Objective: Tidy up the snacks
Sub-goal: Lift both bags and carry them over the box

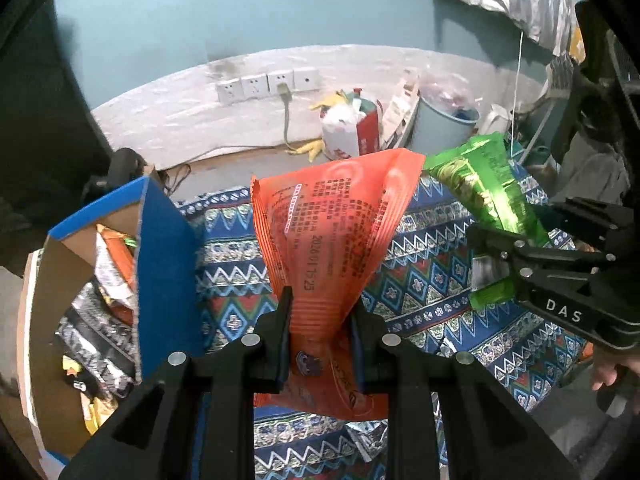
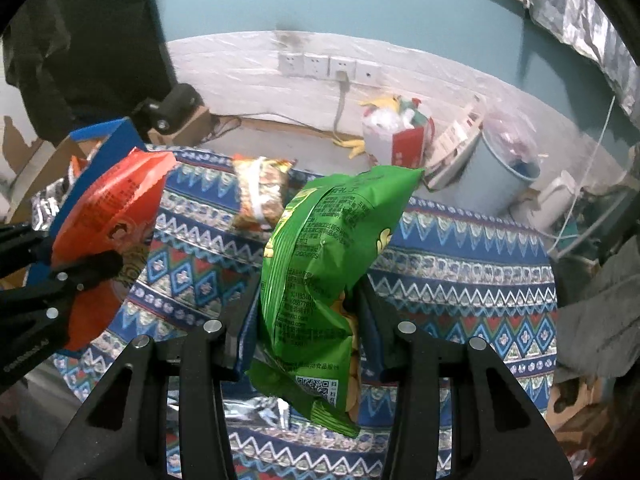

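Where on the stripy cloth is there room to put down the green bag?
The patterned cloth lies bare right of the green bag, toward the blue bin. Another bare strip runs between the orange bag and the green one. The box is crowded with packets, and a peanut packet takes the far edge.

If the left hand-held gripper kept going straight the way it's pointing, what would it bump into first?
Probably the patterned cloth. The left hand-held gripper tilts down toward it, clamped on the orange snack bag, so that bag would likely touch first. The blue box sits off to its left, seemingly outside that line, though depth is unclear.
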Available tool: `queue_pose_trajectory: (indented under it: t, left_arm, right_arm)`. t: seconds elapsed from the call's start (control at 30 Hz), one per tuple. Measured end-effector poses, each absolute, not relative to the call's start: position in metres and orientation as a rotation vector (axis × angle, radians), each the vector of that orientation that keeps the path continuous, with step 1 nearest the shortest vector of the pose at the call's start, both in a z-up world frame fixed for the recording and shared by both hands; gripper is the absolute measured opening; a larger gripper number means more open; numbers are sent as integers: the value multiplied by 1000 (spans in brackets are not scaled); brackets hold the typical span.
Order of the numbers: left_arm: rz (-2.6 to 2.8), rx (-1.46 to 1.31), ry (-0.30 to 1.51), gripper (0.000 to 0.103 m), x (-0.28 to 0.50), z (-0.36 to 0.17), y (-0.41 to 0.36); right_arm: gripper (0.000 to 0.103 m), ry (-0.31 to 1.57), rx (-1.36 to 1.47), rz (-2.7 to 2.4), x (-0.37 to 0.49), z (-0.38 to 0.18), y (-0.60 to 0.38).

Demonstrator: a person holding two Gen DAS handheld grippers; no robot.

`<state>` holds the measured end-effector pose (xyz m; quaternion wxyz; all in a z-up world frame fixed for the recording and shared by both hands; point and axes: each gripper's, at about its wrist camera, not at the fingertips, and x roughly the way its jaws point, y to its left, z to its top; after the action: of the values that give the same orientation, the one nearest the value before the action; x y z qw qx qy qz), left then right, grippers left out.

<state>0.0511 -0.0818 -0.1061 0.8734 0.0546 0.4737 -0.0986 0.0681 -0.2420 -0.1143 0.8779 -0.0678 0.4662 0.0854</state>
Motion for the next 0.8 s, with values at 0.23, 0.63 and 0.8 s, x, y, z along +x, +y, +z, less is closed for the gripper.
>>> queue_pose_trajectory:
  t: [0.23, 0.63, 0.8]
  left_arm:
    - [-186, 90, 967, 24, 44, -94, -62]
    - [-129, 29, 916, 24, 36, -72, -19]
    - [-94, -3, 900, 24, 33, -66, 5]
  right_arm:
    - [43, 955, -149, 212, 66, -105, -225]
    - [43, 932, -151, 279, 72, -94, -186]
    - [43, 923, -156, 308, 74, -88, -164]
